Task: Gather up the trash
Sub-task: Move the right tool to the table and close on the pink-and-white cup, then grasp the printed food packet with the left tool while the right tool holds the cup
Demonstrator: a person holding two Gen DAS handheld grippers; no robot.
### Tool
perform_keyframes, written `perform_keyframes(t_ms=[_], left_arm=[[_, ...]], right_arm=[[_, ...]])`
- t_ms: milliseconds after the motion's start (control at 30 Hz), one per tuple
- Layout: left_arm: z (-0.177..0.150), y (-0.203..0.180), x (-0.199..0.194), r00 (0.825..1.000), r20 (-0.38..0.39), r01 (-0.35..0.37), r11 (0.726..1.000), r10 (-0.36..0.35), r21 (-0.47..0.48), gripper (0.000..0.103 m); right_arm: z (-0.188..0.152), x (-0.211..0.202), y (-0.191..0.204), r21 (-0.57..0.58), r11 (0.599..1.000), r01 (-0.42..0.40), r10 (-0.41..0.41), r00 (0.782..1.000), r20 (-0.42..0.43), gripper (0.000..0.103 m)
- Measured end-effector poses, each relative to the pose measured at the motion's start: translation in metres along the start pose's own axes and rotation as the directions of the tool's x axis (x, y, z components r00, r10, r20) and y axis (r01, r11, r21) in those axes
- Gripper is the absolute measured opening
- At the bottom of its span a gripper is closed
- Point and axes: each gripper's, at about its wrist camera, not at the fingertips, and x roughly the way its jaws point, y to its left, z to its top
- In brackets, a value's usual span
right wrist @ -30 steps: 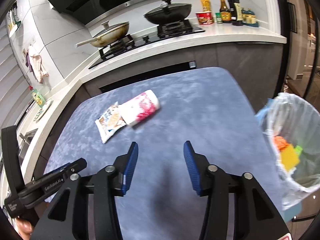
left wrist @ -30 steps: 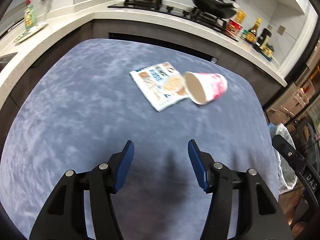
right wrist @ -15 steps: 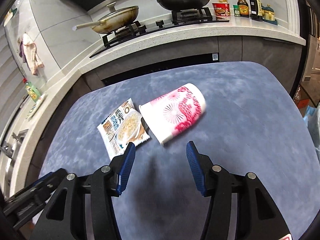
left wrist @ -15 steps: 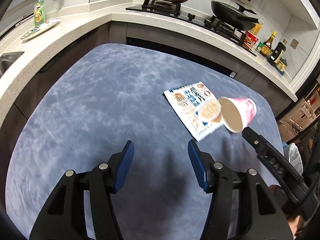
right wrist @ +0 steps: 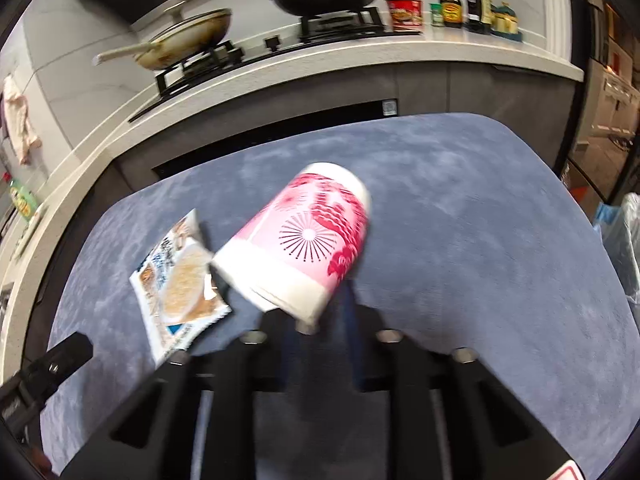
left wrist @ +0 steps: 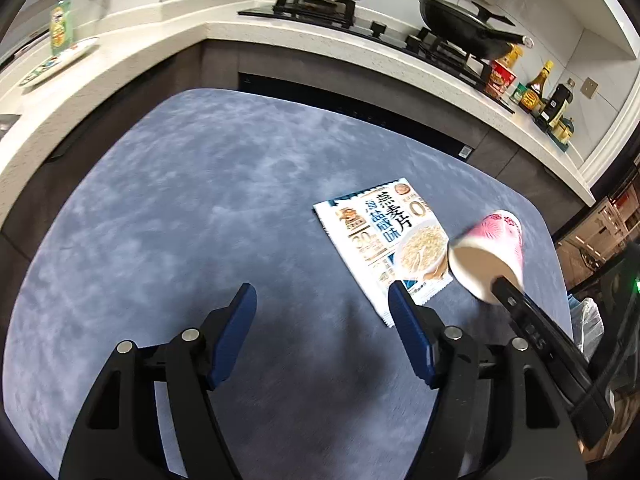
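Paper cup gripped at rim by right gripper, left gripper spread wide.

Pink-and-white paper cup between my right claw's fingers, tilted, open end toward me. Flat printed oatmeal packet on blue-grey mottled tabletop – just left of cup. My left claw over table, nearer me than packet; right finger before packet's near corner. Stone kitchen counter behind table. Clear-bagged bin off table's right edge.
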Motion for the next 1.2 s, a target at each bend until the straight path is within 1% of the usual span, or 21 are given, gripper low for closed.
perform_keyframes(t_ms=[33, 100, 167, 200, 233, 367, 400, 467, 500, 533, 567, 600, 633, 700, 833, 1000, 1067, 1100, 1133, 1167, 1200], left_arm=[[0.002, -0.003, 0.006, 1.000, -0.006, 0.014, 1.000, -0.014, 0.002, 0.066], [0.004, -0.011, 0.017, 0.999, -0.022, 0.036, 0.999, -0.035, 0.008, 0.066], [0.006, -0.017, 0.028, 0.999, -0.023, 0.047, 0.999, -0.046, 0.016, 0.071], [0.007, -0.020, 0.031, 0.999, -0.023, 0.040, 0.999, -0.040, 0.018, 0.076], [0.007, -0.023, 0.038, 0.999, -0.016, 0.047, 0.999, -0.047, 0.022, 0.077], [0.007, -0.032, 0.062, 0.998, -0.046, 0.049, 0.999, -0.048, 0.013, 0.078], [0.006, -0.036, 0.062, 0.999, -0.020, 0.036, 0.999, -0.036, 0.023, 0.080], [0.005, -0.043, 0.064, 0.999, -0.018, 0.045, 0.998, -0.044, 0.040, 0.079], [0.004, -0.044, 0.064, 0.999, -0.012, 0.047, 0.998, -0.047, 0.041, 0.074], [0.003, -0.048, 0.064, 0.999, -0.005, 0.054, 0.997, -0.054, 0.046, 0.063], [0.001, -0.051, 0.064, 0.998, -0.003, 0.061, 0.996, -0.061, 0.058, 0.055], [0.000, -0.054, 0.064, 0.997, -0.003, 0.072, 0.995, -0.072, 0.071, 0.043], [-0.001, -0.056, 0.064, 0.997, -0.003, 0.075, 0.994, -0.075, 0.076, 0.024], [-0.004, -0.061, 0.066, 0.994, -0.031, 0.110, 0.990, -0.107, 0.090, 0.000], [-0.010, -0.073, 0.058, 0.993, -0.009, 0.114, 0.985, -0.114, 0.133, 0.000], [-0.012, -0.085, 0.038, 0.988, 0.013, 0.150, 0.977, -0.154, 0.154, 0.000], [-0.007, -0.090, 0.032, 0.985, 0.022, 0.165, 0.975, -0.170, 0.149, 0.002], [-0.003, -0.094, 0.032, 0.985, 0.016, 0.169, 0.975, -0.173, 0.145, 0.012], [-0.001, -0.098, 0.032, 0.985, 0.015, 0.168, 0.975, -0.172, 0.147, 0.033], [0.000, -0.102, 0.031, 0.987, 0.027, 0.151, 0.977, -0.157, 0.150, 0.048], [0.002, -0.110, 0.030, 0.990, 0.065, 0.113, 0.982, -0.125, 0.154, 0.071]], right_arm=[[0.000, -0.002, -0.005, 0.005, 1.000, 0.002, -0.002, 1.000, 0.004, 0.007], [-0.001, -0.009, -0.015, 0.015, 1.000, 0.003, -0.003, 1.000, 0.017, 0.005], [-0.001, -0.020, -0.025, 0.021, 1.000, 0.003, -0.004, 0.999, 0.033, 0.005], [-0.002, -0.025, -0.030, 0.022, 1.000, 0.005, -0.006, 0.999, 0.040, 0.005], [-0.002, -0.031, -0.035, 0.026, 1.000, 0.005, -0.006, 0.999, 0.047, 0.005], [-0.005, -0.051, -0.056, 0.049, 0.999, -0.003, 0.000, 0.998, 0.062, 0.005], [-0.006, -0.055, -0.060, 0.051, 0.999, -0.004, 0.001, 0.998, 0.063, 0.005], [-0.008, -0.062, -0.067, 0.055, 0.998, -0.008, 0.005, 0.998, 0.062, 0.005], [-0.010, -0.064, -0.070, 0.058, 0.998, -0.011, 0.007, 0.998, 0.062, 0.005], [-0.011, -0.067, -0.072, 0.062, 0.998, -0.013, 0.009, 0.998, 0.062, 0.005], [-0.013, -0.069, -0.075, 0.065, 0.998, -0.015, 0.011, 0.998, 0.061, 0.005], [-0.015, -0.071, -0.077, 0.067, 0.998, -0.017, 0.013, 0.998, 0.061, 0.005], [-0.016, -0.072, -0.078, 0.070, 0.997, -0.021, 0.016, 0.998, 0.061, 0.005], [-0.019, -0.075, -0.081, 0.075, 0.997, -0.025, 0.021, 0.998, 0.060, 0.005], [-0.023, -0.080, -0.087, 0.081, 0.996, -0.031, 0.027, 0.998, 0.059, 0.005], [-0.025, -0.091, -0.101, 0.093, 0.995, -0.029, 0.022, 0.997, 0.070, 0.005], [-0.025, -0.094, -0.107, 0.105, 0.994, -0.029, 0.021, 0.997, 0.075, 0.005], [-0.024, -0.096, -0.110, 0.109, 0.994, -0.030, 0.021, 0.997, 0.077, 0.005], [-0.023, -0.097, -0.113, 0.112, 0.993, -0.028, 0.019, 0.997, 0.081, 0.005], [-0.022, -0.098, -0.115, 0.114, 0.993, -0.025, 0.015, 0.996, 0.084, 0.005], [-0.020, -0.099, -0.118, 0.116, 0.993, -0.024, 0.014, 0.996, 0.086, 0.005]])
